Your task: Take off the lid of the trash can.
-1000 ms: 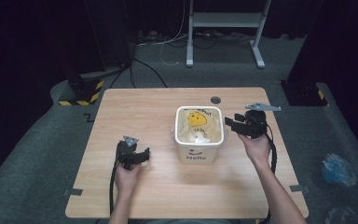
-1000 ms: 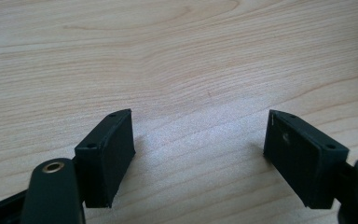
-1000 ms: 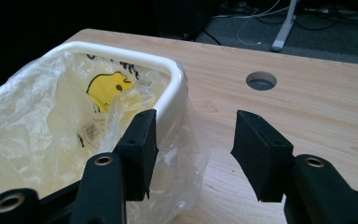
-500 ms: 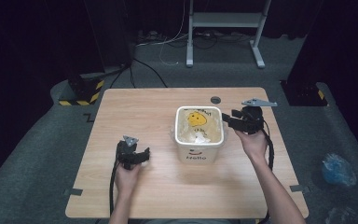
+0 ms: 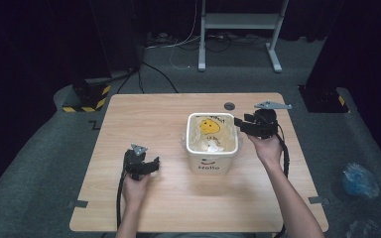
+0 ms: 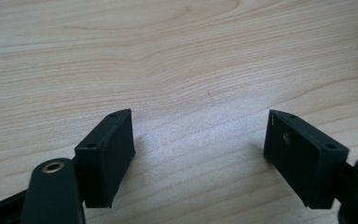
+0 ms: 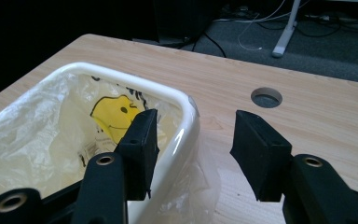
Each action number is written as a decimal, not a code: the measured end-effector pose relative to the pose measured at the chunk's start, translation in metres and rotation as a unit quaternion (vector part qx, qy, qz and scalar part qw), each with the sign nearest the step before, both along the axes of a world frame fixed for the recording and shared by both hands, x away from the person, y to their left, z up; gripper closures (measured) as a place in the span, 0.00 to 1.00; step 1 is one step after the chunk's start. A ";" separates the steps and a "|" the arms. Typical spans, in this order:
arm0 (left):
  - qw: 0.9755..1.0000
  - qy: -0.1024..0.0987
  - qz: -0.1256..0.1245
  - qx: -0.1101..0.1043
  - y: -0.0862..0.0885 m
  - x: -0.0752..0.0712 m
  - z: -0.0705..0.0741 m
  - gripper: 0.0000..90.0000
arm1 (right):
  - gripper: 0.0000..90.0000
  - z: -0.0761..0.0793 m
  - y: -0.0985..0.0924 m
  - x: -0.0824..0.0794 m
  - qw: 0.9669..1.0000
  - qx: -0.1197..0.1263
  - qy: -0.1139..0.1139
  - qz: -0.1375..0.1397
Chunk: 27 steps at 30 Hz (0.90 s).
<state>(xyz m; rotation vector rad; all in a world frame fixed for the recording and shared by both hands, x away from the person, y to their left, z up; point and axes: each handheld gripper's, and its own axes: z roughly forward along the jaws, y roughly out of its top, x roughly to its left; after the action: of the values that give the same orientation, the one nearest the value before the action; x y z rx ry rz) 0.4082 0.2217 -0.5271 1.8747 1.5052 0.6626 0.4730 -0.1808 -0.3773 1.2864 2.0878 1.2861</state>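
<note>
Bin (image 5: 213,143): high view, mid-table, plastic liner (image 5: 213,136) inside; right gripper (image 5: 239,122) at its right rim. Right gripper view: jaws half-open, straddling the rim (image 7: 186,121), grasping nothing. Left gripper view: left gripper (image 6: 199,149) wide open, empty, over bare table (image 6: 168,60).

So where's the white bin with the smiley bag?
In the high view the white bin stands mid-table, right of centre, its right rim beside the right gripper.

Both black tongs, the left tongs (image 5: 154,164) and right tongs (image 5: 237,121), are showing brass-ringed screw holes, trailing black cables and wearing grey three-cornered plates.
</note>
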 end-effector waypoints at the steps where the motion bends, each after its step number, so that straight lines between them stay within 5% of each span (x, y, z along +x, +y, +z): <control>1: 1.000 0.000 0.000 0.000 0.000 0.000 0.000 0.27 | 0.56 0.001 0.001 0.001 1.000 0.001 0.001 0.000; 16: 1.000 0.000 0.000 0.000 0.000 0.000 0.000 0.27 | 0.61 0.003 0.016 0.015 1.000 -0.024 -0.013 -0.001; 27: 1.000 0.000 0.000 0.000 0.000 0.000 0.000 0.27 | 0.64 -0.002 0.019 0.025 1.000 -0.026 -0.001 -0.006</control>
<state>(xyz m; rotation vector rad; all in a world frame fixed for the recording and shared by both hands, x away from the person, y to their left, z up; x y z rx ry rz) 0.4082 0.2219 -0.5271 1.8744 1.5042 0.6622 0.4979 -0.1617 -0.3797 1.2738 2.0944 1.2183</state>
